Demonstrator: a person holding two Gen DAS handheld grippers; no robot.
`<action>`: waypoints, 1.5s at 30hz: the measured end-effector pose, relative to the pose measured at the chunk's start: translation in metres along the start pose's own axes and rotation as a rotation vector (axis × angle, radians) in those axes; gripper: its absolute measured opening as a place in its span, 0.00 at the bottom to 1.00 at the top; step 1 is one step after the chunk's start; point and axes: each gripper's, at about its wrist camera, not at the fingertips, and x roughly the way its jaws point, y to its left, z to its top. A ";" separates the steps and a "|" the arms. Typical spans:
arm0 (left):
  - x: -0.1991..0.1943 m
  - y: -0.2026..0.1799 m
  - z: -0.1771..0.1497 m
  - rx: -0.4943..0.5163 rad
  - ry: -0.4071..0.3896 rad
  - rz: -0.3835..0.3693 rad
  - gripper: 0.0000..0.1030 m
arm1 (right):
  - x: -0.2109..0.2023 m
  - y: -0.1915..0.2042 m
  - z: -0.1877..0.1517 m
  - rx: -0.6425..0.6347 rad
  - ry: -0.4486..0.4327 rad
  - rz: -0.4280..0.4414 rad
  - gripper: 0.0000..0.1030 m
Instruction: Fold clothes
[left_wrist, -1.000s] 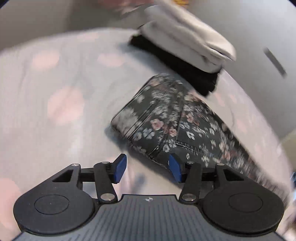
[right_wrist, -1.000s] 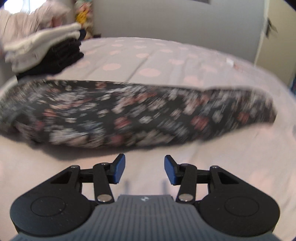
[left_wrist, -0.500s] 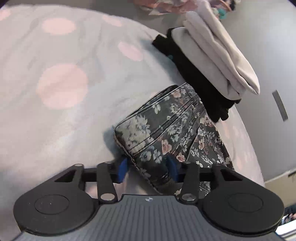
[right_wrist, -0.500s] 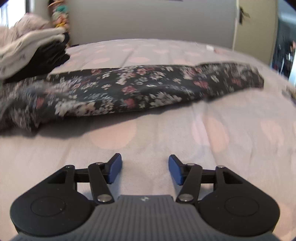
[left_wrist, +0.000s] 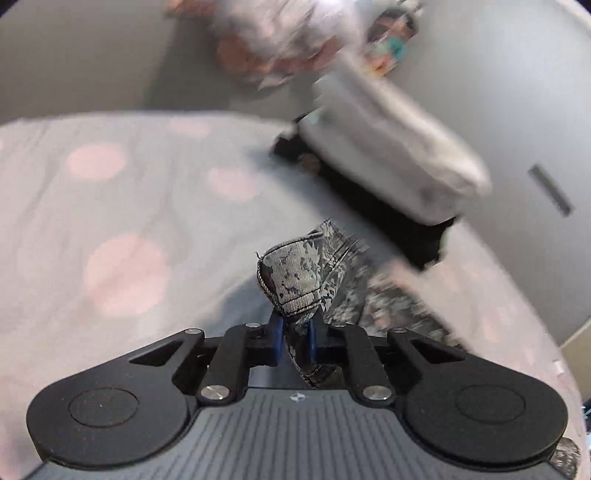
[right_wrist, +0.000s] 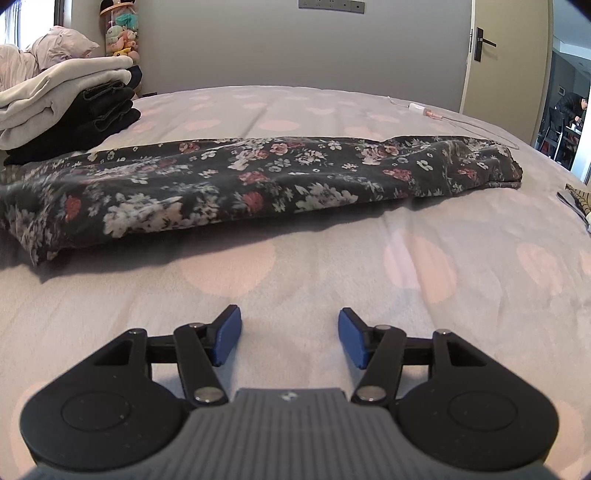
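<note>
Dark floral trousers (right_wrist: 258, 177) lie folded lengthwise across the grey bed sheet with pink dots (right_wrist: 332, 266). In the left wrist view my left gripper (left_wrist: 295, 338) is shut on the waistband end of the floral trousers (left_wrist: 299, 273), which stands up between the blue pads; the view is blurred. My right gripper (right_wrist: 289, 338) is open and empty, low over the sheet, a short way in front of the trousers' long edge.
A stack of folded clothes, light grey on black (right_wrist: 66, 107), sits at the left end of the trousers; it shows blurred in the left wrist view (left_wrist: 391, 177). Plush toys (right_wrist: 120, 35), a cable (right_wrist: 461, 122), another garment's edge (right_wrist: 578, 203) and a door (right_wrist: 506, 62) are around.
My left gripper has closed on the waistband end and lifted it; the view has swung. My right gripper has drawn back slightly from the trousers and stays open.
</note>
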 end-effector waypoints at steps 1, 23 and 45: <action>0.007 0.002 -0.001 -0.007 0.028 0.020 0.15 | 0.000 -0.001 0.000 0.002 0.000 0.001 0.60; 0.019 -0.005 -0.008 0.101 0.058 0.066 0.16 | 0.011 0.114 0.021 -0.288 -0.007 0.348 0.67; 0.023 -0.003 -0.009 0.120 0.061 0.057 0.17 | 0.010 0.200 0.033 -0.800 -0.147 0.267 0.27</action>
